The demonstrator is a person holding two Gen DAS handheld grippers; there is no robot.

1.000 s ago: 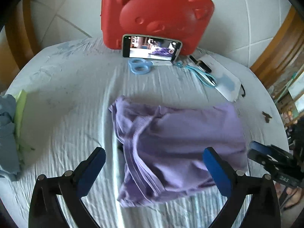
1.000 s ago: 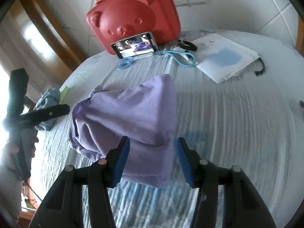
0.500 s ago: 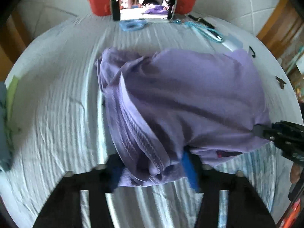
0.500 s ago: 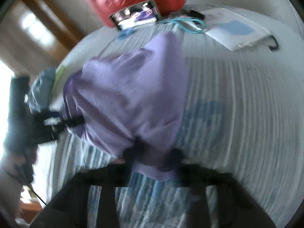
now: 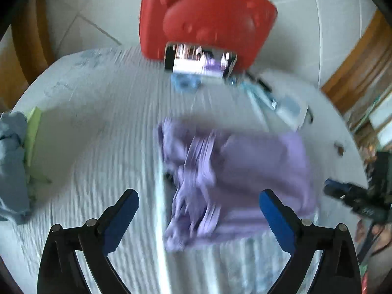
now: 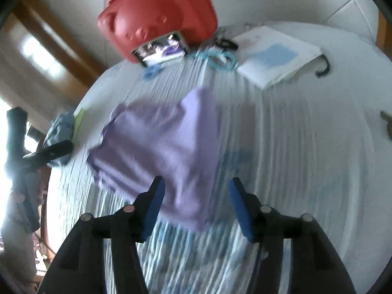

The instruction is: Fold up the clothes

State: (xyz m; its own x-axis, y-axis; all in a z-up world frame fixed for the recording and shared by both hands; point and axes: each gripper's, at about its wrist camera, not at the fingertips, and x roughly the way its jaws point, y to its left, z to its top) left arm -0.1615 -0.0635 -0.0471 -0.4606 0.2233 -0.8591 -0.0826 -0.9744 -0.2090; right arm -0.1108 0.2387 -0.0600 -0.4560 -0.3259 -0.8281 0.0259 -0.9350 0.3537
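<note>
Left wrist view has the purple garment (image 5: 235,178) lying on the white tablecloth (image 5: 98,127) straight ahead of the left gripper (image 5: 198,202), which is spread wide with nothing between the pads. It's bunched into a rough rectangle, long axis running side to side across the jaw line, and its near edge sits about level with the fingertips. The ribbed, wadded end falls toward the middle of the gap; the flatter end reaches out past the right-hand pad.

Right wrist view: right gripper (image 6: 196,203) is also spread and empty, and the garment (image 6: 159,152) lies ahead and off to the left of its jaws, with its near corner just between the tips. Both views are blurry, so I can't make out the layers.

My guess is both grippers are about equally near, each facing its own end of the near edge. Already folded into a compact packet, or due another fold? Can't tell from this.
</note>
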